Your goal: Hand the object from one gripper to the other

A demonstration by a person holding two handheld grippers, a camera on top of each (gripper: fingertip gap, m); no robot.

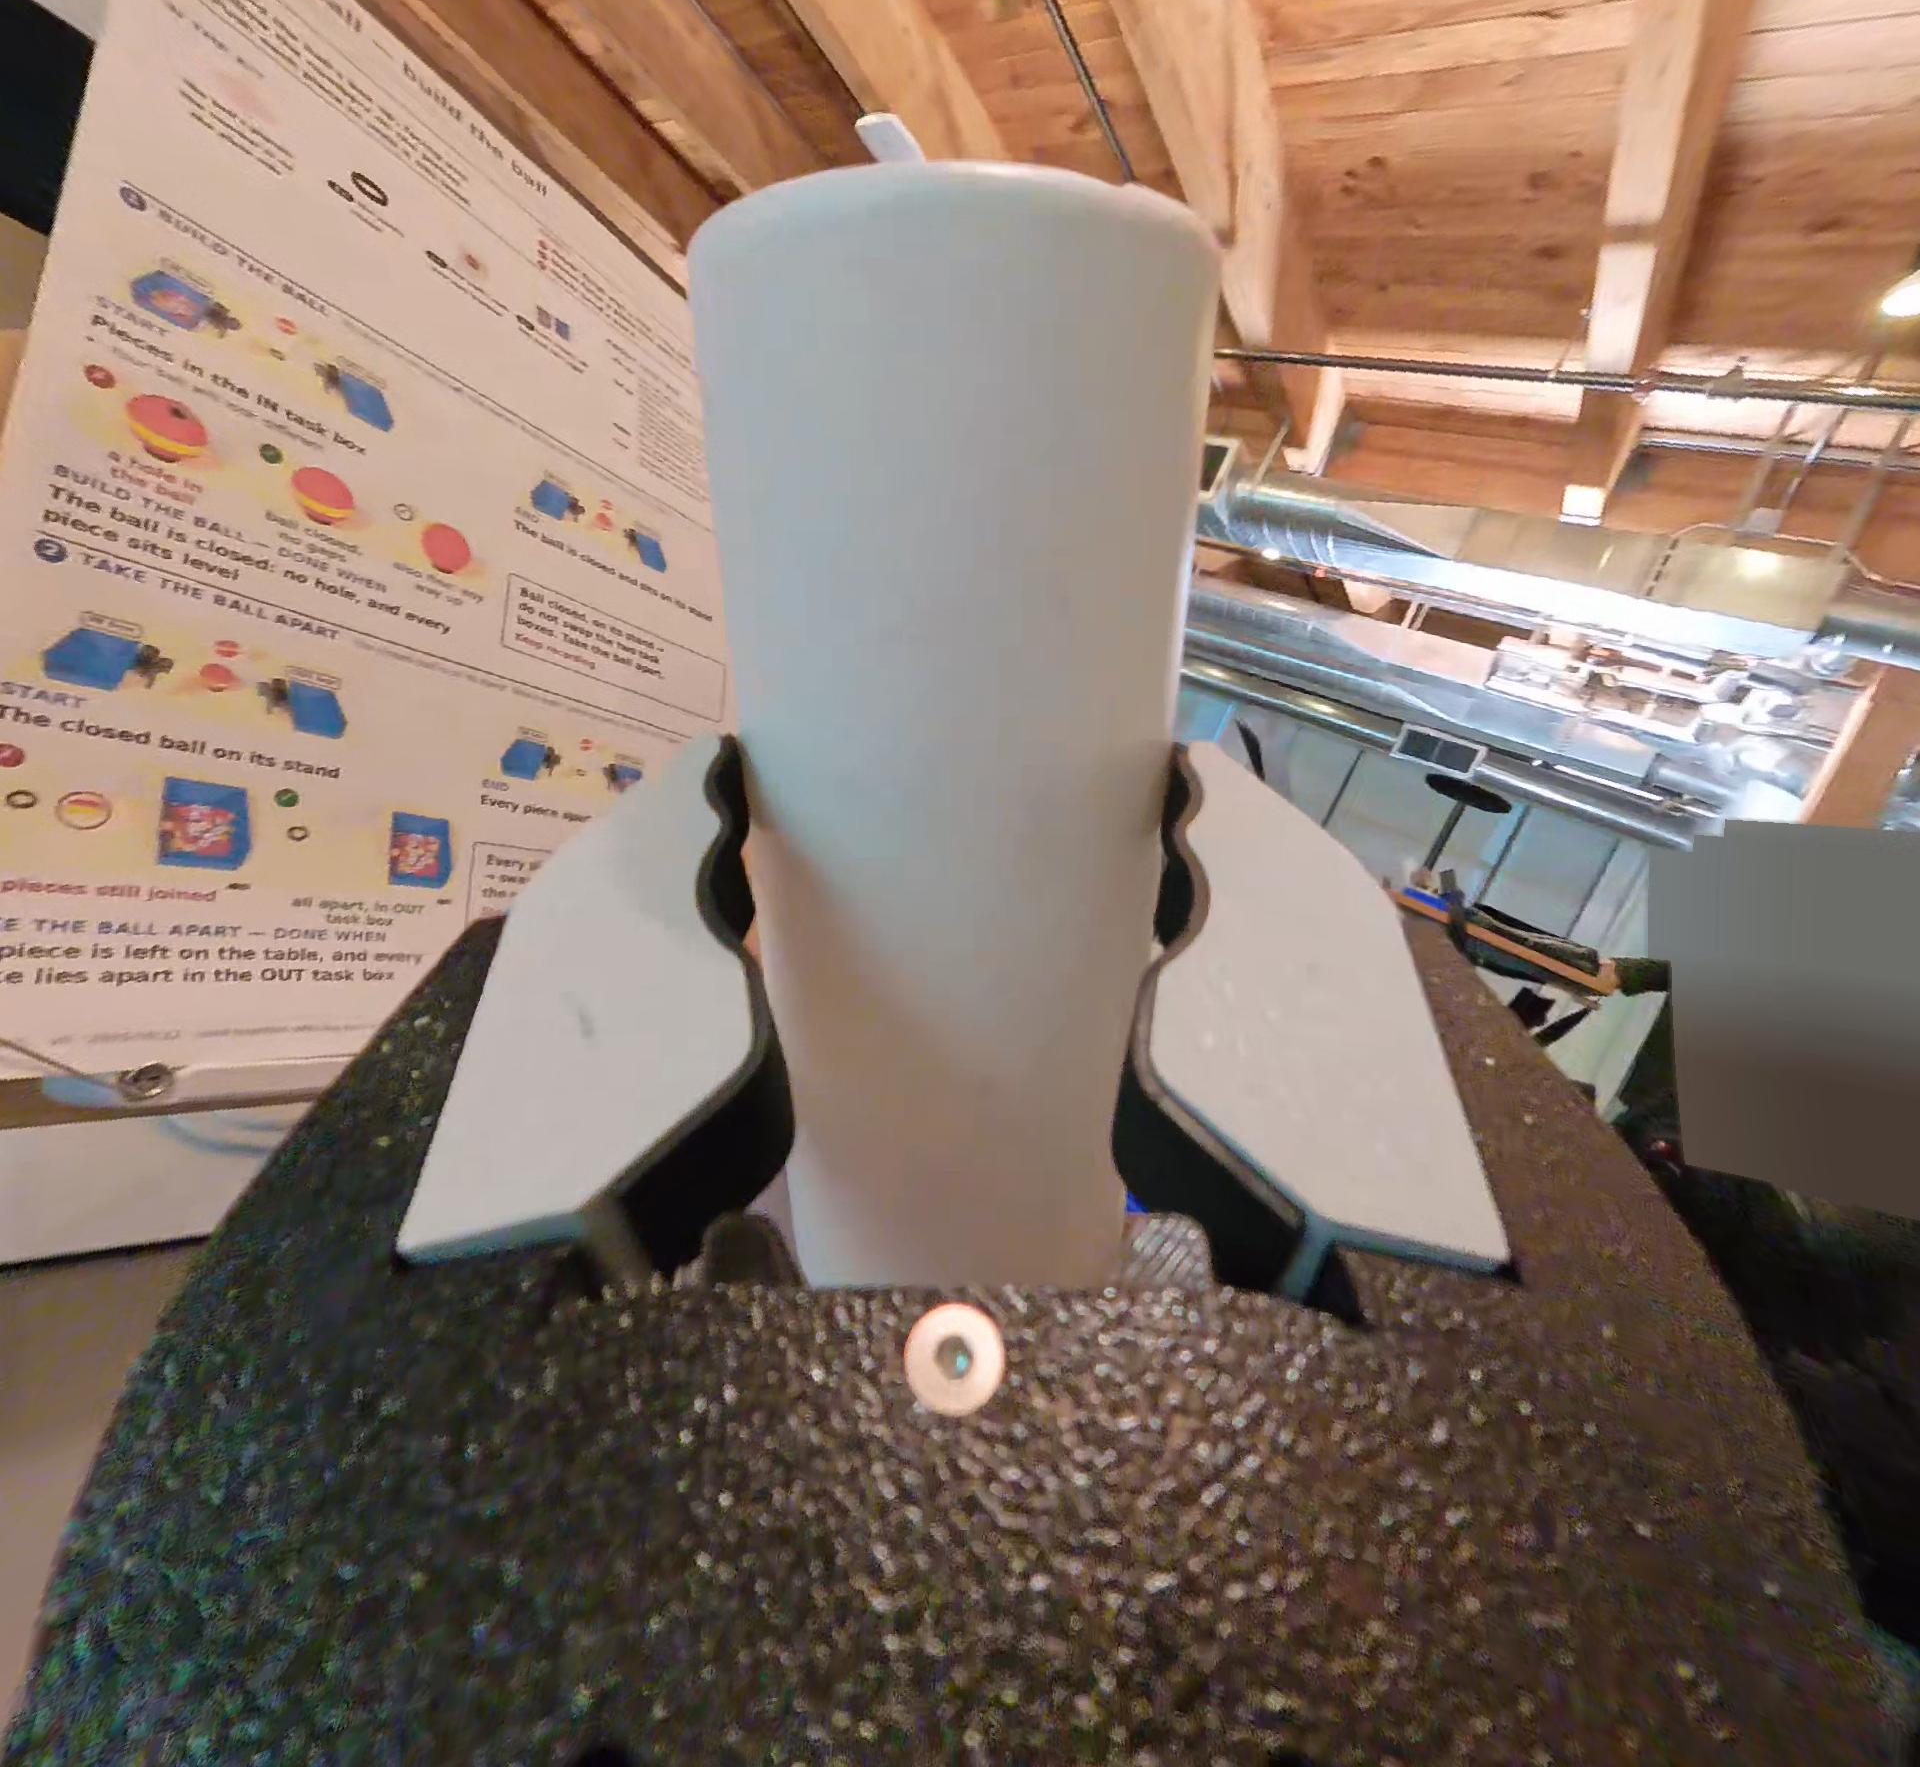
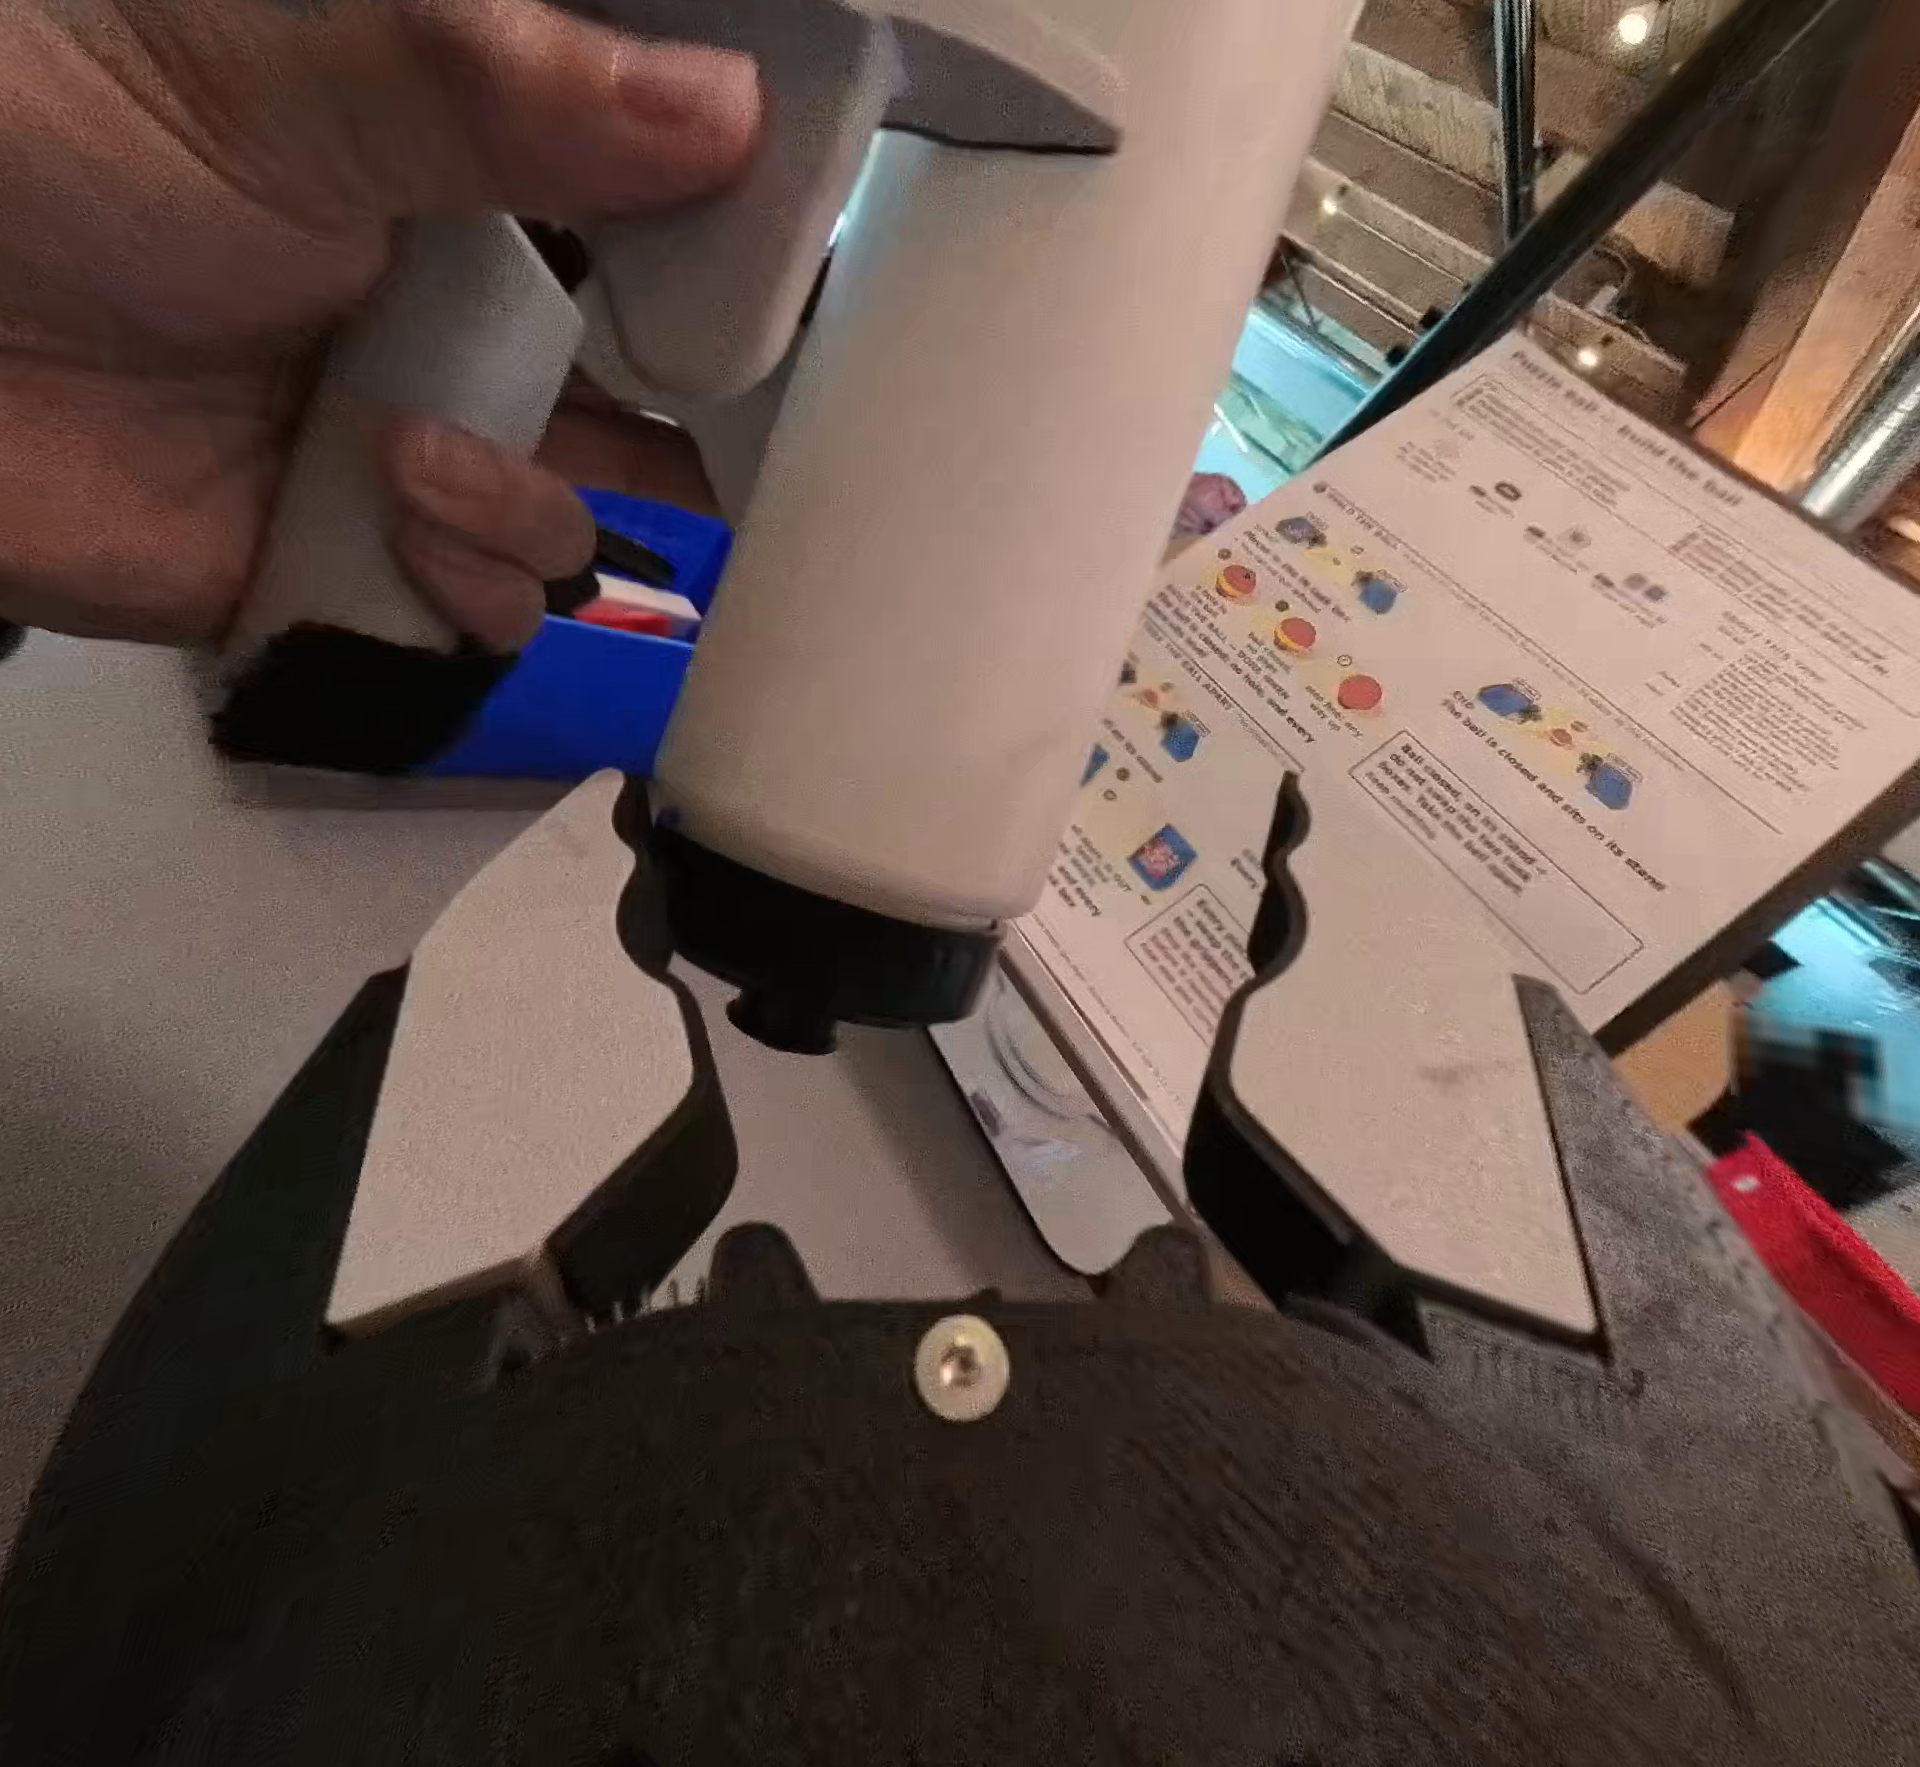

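A white bottle stands between the fingers of my left gripper, which is shut on its body and holds it up in the air. In the right wrist view the bottle hangs tilted with its black cap pointing down. A hand holds the left gripper, and one of its fingers lies across the bottle. My right gripper is open below the bottle. The cap sits between its fingers, close against the left finger and apart from the right one.
A white instruction poster stands behind the bottle and shows at the right in the right wrist view. A blue box with small pieces sits on the grey table. A red object lies at the far right. Left tips to right tips: about 9 centimetres.
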